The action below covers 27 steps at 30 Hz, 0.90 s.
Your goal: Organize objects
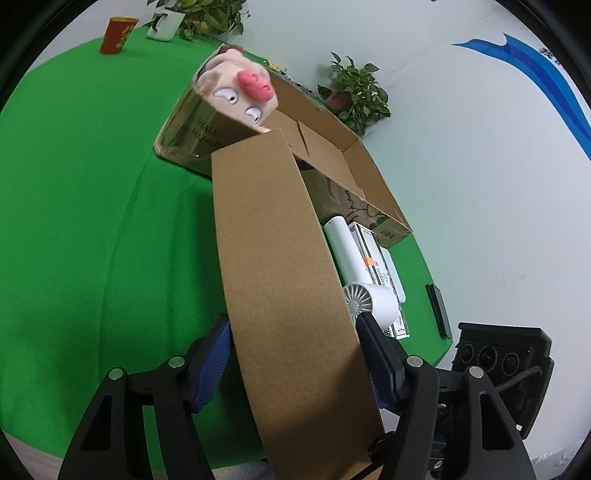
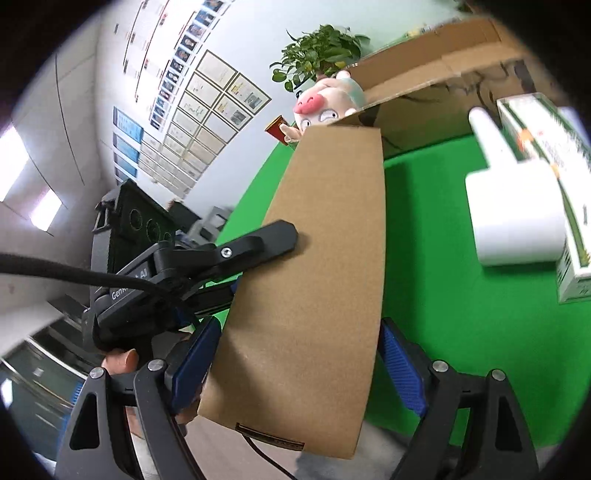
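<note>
our left gripper [image 1: 295, 354] has its jaws apart, one blue ribbed pad on each side of a long brown cardboard flap [image 1: 280, 266]; we cannot tell whether the pads press on it. our right gripper [image 2: 295, 362] also stands with jaws apart, the same flap [image 2: 314, 280] lying between the blue pads; the right pad looks clear of the card edge, the left pad's contact is unclear. in the right wrist view the left gripper's black finger [image 2: 258, 240] lies against the flap's edge. the flap belongs to an open brown cardboard box [image 1: 332, 147] on the green worktop [image 1: 92, 203]. a pink plush pig toy with a red snout [image 1: 240, 92] sits in the box's far end. just beside the box lie a white handheld fan [image 1: 369, 295] and a white-and-green carton [image 1: 373, 254], touching each other. a flat black device [image 1: 437, 310] lies near the worktop's edge. a red paper cup [image 1: 118, 35] stands well apart at the far side.
</note>
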Motion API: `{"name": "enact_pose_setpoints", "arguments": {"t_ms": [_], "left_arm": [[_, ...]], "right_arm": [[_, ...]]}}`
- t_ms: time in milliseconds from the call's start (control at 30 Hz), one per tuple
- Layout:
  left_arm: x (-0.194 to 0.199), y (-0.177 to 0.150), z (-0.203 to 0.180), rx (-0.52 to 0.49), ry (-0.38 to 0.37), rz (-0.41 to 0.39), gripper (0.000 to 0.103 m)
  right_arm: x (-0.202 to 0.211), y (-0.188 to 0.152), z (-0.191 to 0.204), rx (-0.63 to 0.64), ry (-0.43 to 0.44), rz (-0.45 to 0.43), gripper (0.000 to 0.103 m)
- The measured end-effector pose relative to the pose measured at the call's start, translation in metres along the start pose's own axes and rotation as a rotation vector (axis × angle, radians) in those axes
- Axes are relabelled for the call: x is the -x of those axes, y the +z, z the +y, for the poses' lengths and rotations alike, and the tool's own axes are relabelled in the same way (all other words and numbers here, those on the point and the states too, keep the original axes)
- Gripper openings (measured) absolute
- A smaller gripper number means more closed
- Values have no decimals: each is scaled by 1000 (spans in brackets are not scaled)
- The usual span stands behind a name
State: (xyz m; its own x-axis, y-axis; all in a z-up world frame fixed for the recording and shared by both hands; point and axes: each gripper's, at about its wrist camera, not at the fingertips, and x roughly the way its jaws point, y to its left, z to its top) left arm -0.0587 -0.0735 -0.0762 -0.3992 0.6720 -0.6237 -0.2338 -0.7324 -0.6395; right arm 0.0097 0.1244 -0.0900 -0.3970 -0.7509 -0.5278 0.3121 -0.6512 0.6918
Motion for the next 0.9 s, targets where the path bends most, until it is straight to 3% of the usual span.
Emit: {"name": "enact_pose_setpoints", "arguments": {"t_ms": [133,333,367,567,800,900], "left_arm": [[1,2,-9,-20,-2,-1,63],[-11,12,-37,-70,-2,9,59],[-13,14,-41,-74,-12,9,53],[-23,22,-62,-111,-44,8,50],[-40,7,-71,-130,-87,49,29],[-34,5,-70,-122,-111,39,28]], "right_arm": [[9,-1,4,46,-23,-20,87],[33,-5,31,277,-211,-103,87],[37,-5,35,301,-237,-117,87],[46,-5,42,370,-272,-161,89],[30,-4,33,359,-358,-133,89],[25,-3,35,389,-352,-117,89]]}}
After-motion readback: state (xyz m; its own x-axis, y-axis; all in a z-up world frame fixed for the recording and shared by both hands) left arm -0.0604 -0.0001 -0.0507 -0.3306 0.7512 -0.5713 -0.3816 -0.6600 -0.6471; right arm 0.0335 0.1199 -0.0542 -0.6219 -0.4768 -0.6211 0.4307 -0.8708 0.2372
